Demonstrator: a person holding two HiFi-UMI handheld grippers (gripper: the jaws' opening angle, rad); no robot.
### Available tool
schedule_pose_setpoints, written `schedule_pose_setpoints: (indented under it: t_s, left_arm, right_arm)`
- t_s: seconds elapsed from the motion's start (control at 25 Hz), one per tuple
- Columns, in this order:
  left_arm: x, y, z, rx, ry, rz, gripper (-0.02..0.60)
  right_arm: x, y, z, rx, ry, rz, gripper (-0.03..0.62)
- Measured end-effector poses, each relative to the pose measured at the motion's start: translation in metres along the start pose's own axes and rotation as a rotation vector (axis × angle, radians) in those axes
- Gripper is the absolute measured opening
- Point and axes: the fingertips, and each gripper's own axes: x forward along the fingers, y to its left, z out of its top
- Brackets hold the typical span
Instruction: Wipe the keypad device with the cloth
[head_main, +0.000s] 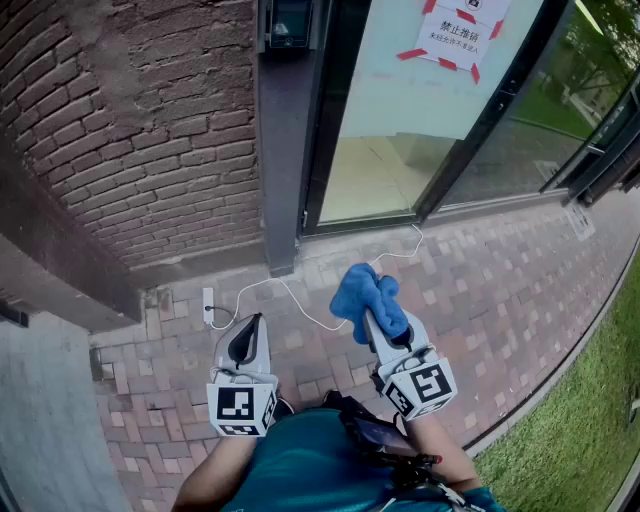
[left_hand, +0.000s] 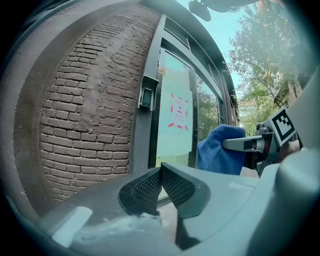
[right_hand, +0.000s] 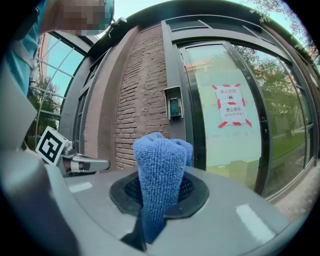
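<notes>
The keypad device (right_hand: 174, 108) is a small dark panel mounted high on the grey door frame, also visible as the keypad device (left_hand: 147, 96) and the keypad device (head_main: 288, 22). A blue cloth (right_hand: 159, 170) stands folded between the jaws of my right gripper (right_hand: 161, 192), which is shut on it; in the head view the cloth (head_main: 368, 298) sticks up from the right gripper (head_main: 385, 335). My left gripper (left_hand: 161, 187) is shut with nothing in it, and in the head view the left gripper (head_main: 248, 343) is beside the right one. Both are well short of the keypad.
A red brick wall (head_main: 150, 130) stands left of the door frame. A glass door (head_main: 400, 110) with a red and white notice (head_main: 462, 30) is to the right. A white power strip (head_main: 208, 305) and cable lie on the brick paving. Grass (head_main: 590, 420) borders the paving.
</notes>
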Motion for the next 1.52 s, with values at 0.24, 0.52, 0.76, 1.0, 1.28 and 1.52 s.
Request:
schedule_pose_setpoints:
  t_s: [0.24,0.52,0.76,1.0,1.28,1.52]
  left_arm:
    - [0.011,0.028,-0.005,-0.013,0.019,0.019,-0.006]
    - [0.065,0.054,-0.006,-0.003,0.045,0.076,-0.006]
    - [0.133,0.073,0.021,0.028,0.038,0.147,-0.006]
    - [0.19,0.08,0.057,0.052,0.002,0.194,-0.006]
    - [0.228,0.084,0.107,0.085,-0.041,0.197,-0.006]
    - [0.252,0.103,0.139,0.093,-0.092,0.154,-0.006]
  right_arm:
    - [0.019,0.009,0.004,-0.016,0.009,0.017,0.044]
    - [0.082,-0.019,0.004,-0.002,-0.017,0.099,0.044]
    - [0.153,-0.066,0.027,-0.003,-0.058,0.191,0.044]
    - [0.2,-0.103,0.056,-0.032,-0.117,0.292,0.044]
    - [0.236,-0.122,0.096,-0.028,-0.2,0.356,0.044]
    - [0.255,-0.132,0.143,-0.052,-0.263,0.331,0.044]
